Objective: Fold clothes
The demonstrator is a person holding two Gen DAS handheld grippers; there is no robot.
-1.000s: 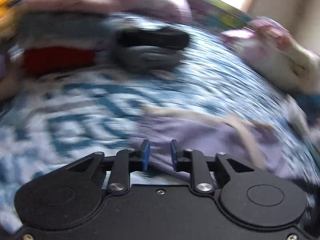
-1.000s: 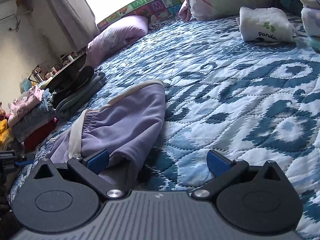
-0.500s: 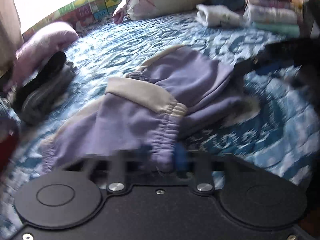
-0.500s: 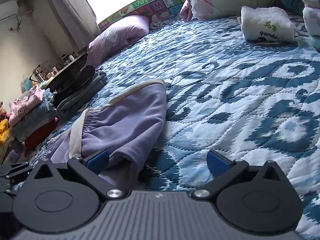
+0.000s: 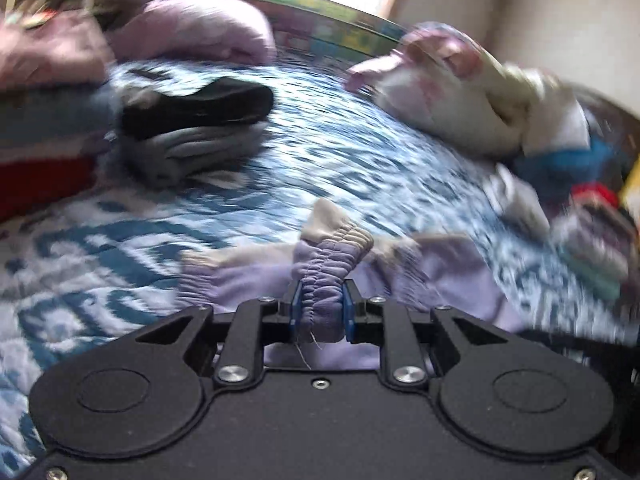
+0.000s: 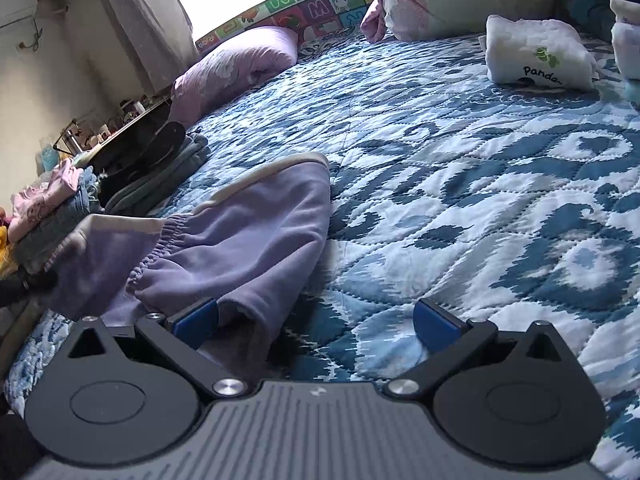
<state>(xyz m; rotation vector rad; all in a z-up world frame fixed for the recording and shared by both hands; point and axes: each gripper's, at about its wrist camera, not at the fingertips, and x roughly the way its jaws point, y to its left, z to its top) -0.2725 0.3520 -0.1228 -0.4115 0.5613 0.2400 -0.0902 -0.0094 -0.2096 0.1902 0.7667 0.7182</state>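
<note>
A lilac garment with cream trim and an elastic band [image 6: 248,240] lies on the blue-and-white quilt [image 6: 480,184]. My left gripper [image 5: 321,312] is shut on the gathered elastic band of the lilac garment [image 5: 328,272] and holds that end lifted off the quilt. My right gripper [image 6: 316,320] is open, low over the quilt at the garment's near edge; its left finger [image 6: 198,316] touches the cloth, its right finger [image 6: 434,322] is over bare quilt.
Folded grey and black clothes [image 6: 160,168] and a stack of folded clothes [image 6: 48,208] sit at the left. A purple pillow [image 6: 236,68] and a white "Panda" bundle [image 6: 536,60] lie farther back. A pale pillow [image 5: 460,88] lies at the back right in the left wrist view.
My left gripper has swung around while holding the elastic band, lifting that end of the lilac garment. The right gripper has stayed open in the same place.
</note>
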